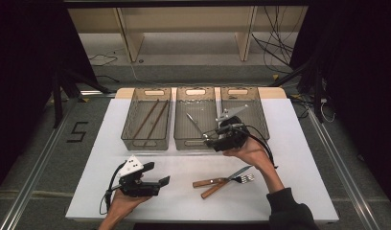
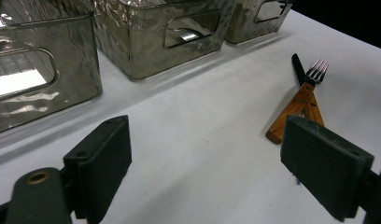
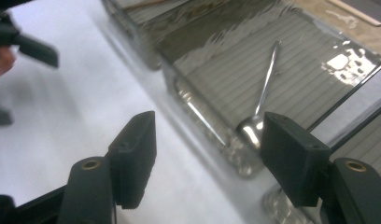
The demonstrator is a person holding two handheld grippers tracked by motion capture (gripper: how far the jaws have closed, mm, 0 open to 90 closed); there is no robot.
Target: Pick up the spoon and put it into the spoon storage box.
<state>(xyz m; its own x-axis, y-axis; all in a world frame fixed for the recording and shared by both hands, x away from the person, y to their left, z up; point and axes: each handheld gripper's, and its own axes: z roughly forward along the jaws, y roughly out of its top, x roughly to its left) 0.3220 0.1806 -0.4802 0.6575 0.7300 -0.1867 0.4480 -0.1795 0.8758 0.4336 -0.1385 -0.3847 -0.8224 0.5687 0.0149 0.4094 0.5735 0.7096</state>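
Three clear bins stand in a row at the back of the white table [image 1: 136,201]. The left bin [image 1: 146,120] holds brown chopsticks [image 1: 150,117], and a metal spoon [image 1: 194,122] [image 3: 265,91] lies in the middle bin [image 1: 195,117]. My right gripper [image 1: 210,139] [image 3: 209,154] hovers at that bin's front right corner, open, with nothing between its jaws. A wooden-handled knife [image 1: 222,180] [image 2: 298,100] and fork [image 1: 236,179] [image 2: 316,71] lie crossed on the table in front. My left gripper [image 1: 162,181] [image 2: 207,154] rests low near the front left, open and empty, pointing toward the cutlery.
The right bin [image 1: 244,112] stands behind my right hand [image 1: 251,151]; its contents are hard to make out. Wooden shelving and cables sit beyond the table's far edge. Bare table lies between the two grippers.
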